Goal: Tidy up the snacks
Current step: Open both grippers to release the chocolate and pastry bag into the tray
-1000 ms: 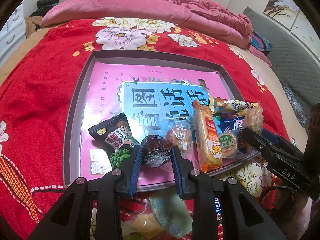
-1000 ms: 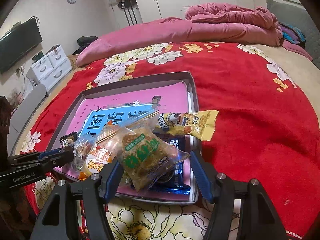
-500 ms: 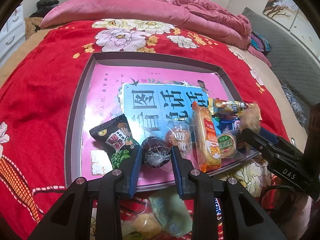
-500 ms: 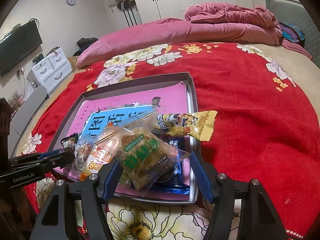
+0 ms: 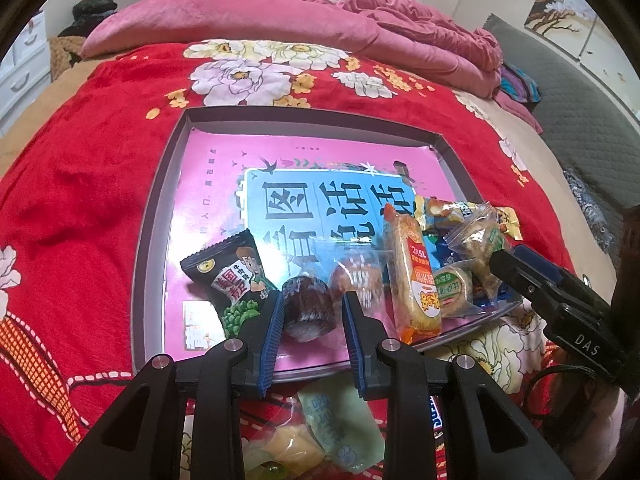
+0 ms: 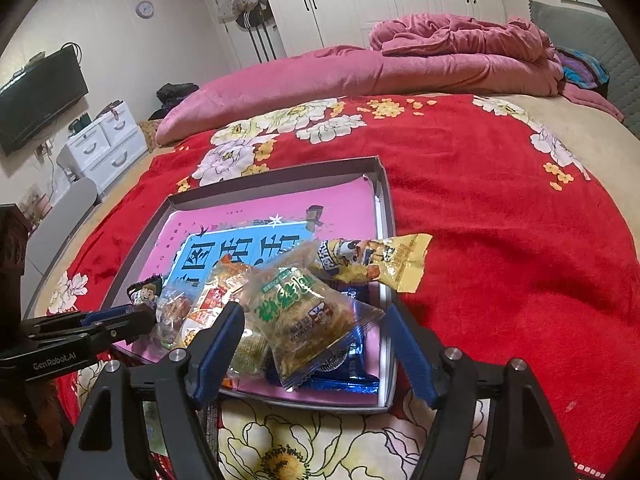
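A red flowered bed point(image 5: 92, 184) carries a shallow tray point(image 5: 160, 200). In the left wrist view, the left tongs point(image 5: 310, 312) pinch a dark wrapped cake point(image 5: 307, 307) at the tray's 6 o'clock edge. In the right wrist view, the right tongs point(image 6: 316, 324), jaws just widening, stand open around a clear biscuit packet point(image 6: 308, 312) lying free on the tray's 5 o'clock heap.

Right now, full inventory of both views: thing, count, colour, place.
tray: 1, grey rim, pink and blue liner, on the bed
black pea packet: 1, tray, near left
dark round cake: 1, clear wrap, between left tongs
brown pastry: 1, beside it
orange bar: 1, right of centre
green-label crisp packet: 1, atop blue packets
yellow packet: 1, over right rim
blanket: 1, red floral
left tongs: shut on cake
right tongs: just opening, astride crisp packet
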The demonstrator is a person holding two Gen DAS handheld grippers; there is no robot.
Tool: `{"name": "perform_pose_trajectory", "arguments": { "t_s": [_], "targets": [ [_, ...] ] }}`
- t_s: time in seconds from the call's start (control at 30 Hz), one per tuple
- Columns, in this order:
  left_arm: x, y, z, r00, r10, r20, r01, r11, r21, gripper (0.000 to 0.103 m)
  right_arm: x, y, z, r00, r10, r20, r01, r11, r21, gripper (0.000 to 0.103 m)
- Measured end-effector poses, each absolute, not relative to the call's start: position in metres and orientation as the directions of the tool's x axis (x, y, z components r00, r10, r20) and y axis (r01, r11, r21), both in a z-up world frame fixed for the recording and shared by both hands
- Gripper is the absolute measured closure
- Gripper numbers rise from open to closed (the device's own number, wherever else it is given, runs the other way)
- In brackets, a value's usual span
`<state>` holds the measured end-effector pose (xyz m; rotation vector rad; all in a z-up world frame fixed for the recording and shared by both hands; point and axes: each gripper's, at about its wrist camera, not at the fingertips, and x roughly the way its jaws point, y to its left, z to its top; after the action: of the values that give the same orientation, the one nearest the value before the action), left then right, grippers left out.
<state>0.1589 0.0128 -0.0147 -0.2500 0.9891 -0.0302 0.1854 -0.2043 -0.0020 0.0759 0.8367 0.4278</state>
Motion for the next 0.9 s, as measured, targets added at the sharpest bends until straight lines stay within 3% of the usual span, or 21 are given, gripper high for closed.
{"name": "perform_pose_trajectory", "arguments": {
  "t_s": [0.47, 0.53, 0.9],
  "targets": [
    [0.156, 0.013, -0.012, 0.556, -0.130, -0.821, -0.091, 0.972, -0.216, 0.059, 0.185, -0.208, 0.002, 0.608, 0.388, -0.693, -0.326, 0.918, 0.227, 0.026],
    [0.156, 0.014, -0.011, 0.558, -0.129, -0.820, -0.092, 0.972, -0.216, 0.051, 0.185, -0.208, 0.003, 0.612, 0.387, -0.689, -0.326, 0.918, 0.226, 0.026],
    [0.150, 0.015, -0.001, 0.582, -0.129, -0.803, -0.085, 0.972, -0.218, 0.038, 0.183, -0.211, 0.008, 0.630, 0.388, -0.673, -0.322, 0.919, 0.229, 0.023]
  ]
}}
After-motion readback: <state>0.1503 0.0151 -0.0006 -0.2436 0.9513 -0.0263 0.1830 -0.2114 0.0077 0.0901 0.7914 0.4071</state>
